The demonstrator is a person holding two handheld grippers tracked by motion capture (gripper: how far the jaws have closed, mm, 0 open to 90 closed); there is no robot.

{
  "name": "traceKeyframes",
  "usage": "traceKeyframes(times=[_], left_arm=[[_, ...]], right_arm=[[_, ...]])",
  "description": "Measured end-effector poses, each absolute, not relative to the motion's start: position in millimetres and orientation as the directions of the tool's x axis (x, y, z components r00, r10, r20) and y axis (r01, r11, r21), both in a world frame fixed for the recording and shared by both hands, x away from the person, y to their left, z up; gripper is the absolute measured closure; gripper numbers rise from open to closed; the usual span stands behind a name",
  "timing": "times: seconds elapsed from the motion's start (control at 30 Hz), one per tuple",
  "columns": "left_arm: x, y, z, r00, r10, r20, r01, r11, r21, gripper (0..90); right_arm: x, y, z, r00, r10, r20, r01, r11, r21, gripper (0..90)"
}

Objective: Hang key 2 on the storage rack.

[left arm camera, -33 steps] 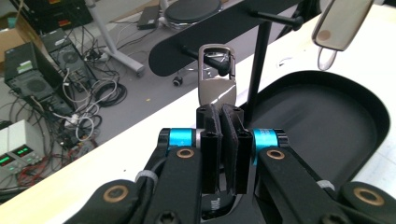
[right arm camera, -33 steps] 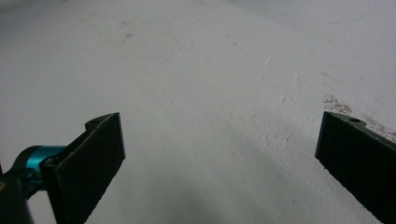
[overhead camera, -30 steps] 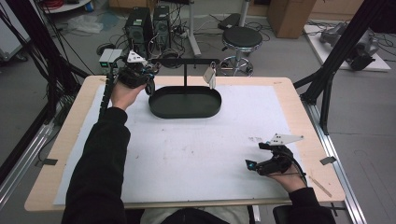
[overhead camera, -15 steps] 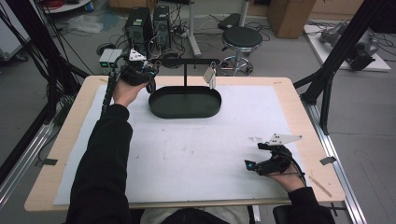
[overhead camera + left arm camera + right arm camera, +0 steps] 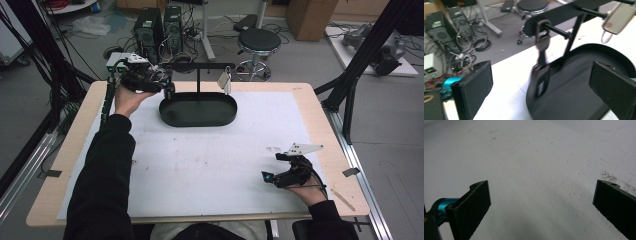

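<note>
I have my left claw [image 5: 169, 89] up at the far left end of the rack [image 5: 200, 65], its jaws just opened wide and gripping nothing. In the left gripper view a black tag [image 5: 541, 75] hangs by its loop from the rack's left peg, between my spread pads but touched by neither; it looks blurred. Further along the bar a second peg carries a pale tag [image 5: 617, 18], also seen in the high view [image 5: 226, 80]. That makes two tags on the rack, one black and one pale.

The only container is the black oval tray [image 5: 172, 117] that forms the rack's base, at the far middle of the table [image 5: 320, 107]. I see nothing lying in it; the black tag dangles just above its left part.

My right claw [image 5: 272, 167] rests low over the white mat [image 5: 210, 160] at the near right, well apart from the rack, jaws wide and empty. Two claws, one tray, one rack.
</note>
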State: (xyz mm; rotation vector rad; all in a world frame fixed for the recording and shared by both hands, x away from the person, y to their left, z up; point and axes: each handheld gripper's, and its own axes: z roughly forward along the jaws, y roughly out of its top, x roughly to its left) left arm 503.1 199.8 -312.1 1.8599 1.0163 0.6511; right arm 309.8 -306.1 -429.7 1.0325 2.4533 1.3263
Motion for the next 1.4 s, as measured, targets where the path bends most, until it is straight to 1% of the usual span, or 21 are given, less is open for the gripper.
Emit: traceKeyframes(times=[0.17,0.27,0.63,1.07,1.17,1.4], left_arm=[[493.2,207.1,-313.9,0.532,0.846,0.015,0.366,-0.246,0.897,5.4],[485.0,212.7,-318.3,0.554,0.832,0.007,0.349,-0.24,0.906,5.4],[461.2,230.4,-331.0,0.598,0.801,-0.014,0.376,-0.264,0.888,5.4],[423.1,248.8,-353.6,0.616,0.787,-0.028,0.417,-0.296,0.859,5.4],[415.8,250.7,-354.5,0.639,0.767,-0.051,0.438,-0.31,0.844,5.4],[389.0,249.0,-350.5,0.674,0.738,-0.03,0.423,-0.352,0.835,5.4]], right_arm=[[310.3,-306.1,-430.3,-0.744,0.646,0.169,0.497,0.366,0.787,0.7],[310.3,-305.9,-430.0,-0.746,0.643,0.172,0.494,0.363,0.79,0.7],[310.4,-304.2,-430.4,-0.742,0.648,0.175,0.502,0.364,0.784,0.7],[310.3,-302.7,-431.1,-0.743,0.647,0.172,0.501,0.367,0.784,0.7],[310.6,-302.4,-430.7,-0.744,0.646,0.169,0.497,0.367,0.786,0.7],[311.0,-302.0,-431.1,-0.742,0.649,0.167,0.501,0.371,0.782,0.7]])
